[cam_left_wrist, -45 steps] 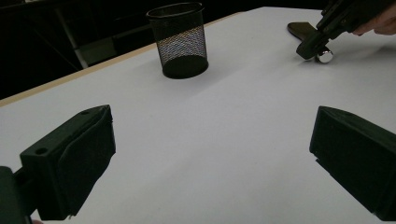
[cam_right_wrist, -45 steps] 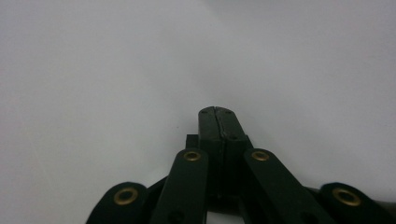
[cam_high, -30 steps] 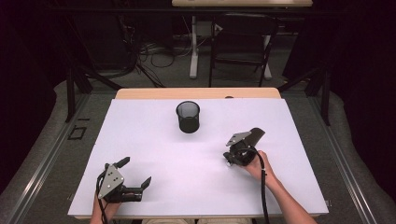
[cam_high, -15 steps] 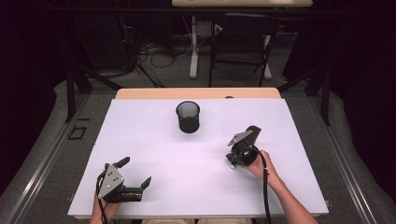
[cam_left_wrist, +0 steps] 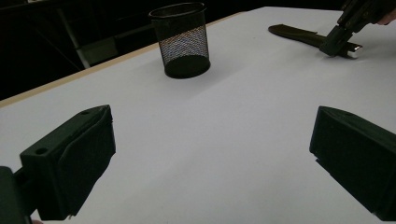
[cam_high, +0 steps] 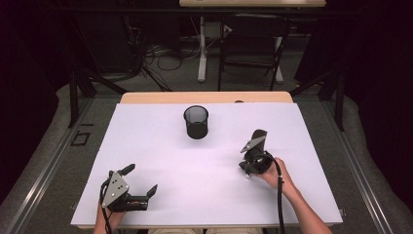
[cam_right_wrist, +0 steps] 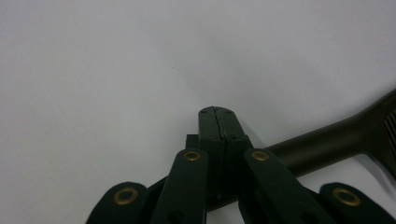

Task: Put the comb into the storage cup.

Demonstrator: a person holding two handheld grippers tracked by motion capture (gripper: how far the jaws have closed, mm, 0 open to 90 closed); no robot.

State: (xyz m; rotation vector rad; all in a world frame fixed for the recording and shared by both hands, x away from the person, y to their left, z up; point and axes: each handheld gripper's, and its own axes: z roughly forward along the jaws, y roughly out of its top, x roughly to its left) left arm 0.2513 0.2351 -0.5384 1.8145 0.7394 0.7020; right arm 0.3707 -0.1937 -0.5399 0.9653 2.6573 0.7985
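A: Where does the high view sit?

B: Above the person's edge of the white table [cam_high: 160,146], facing forward and down; it takes in the whole tabletop and the dark floor beyond.

A: And the left gripper view?

B: Low over the near-left part of the table, looking across it between its own spread jaws toward the mesh pen cup [cam_left_wrist: 180,39], which the high view also shows [cam_high: 196,122]. Far off at upper right it catches the right gripper [cam_left_wrist: 343,32].

A: The right gripper view?

B: Very close to the tabletop, pointing steeply down past its own closed jaws at a dark handle [cam_right_wrist: 327,140] lying there.
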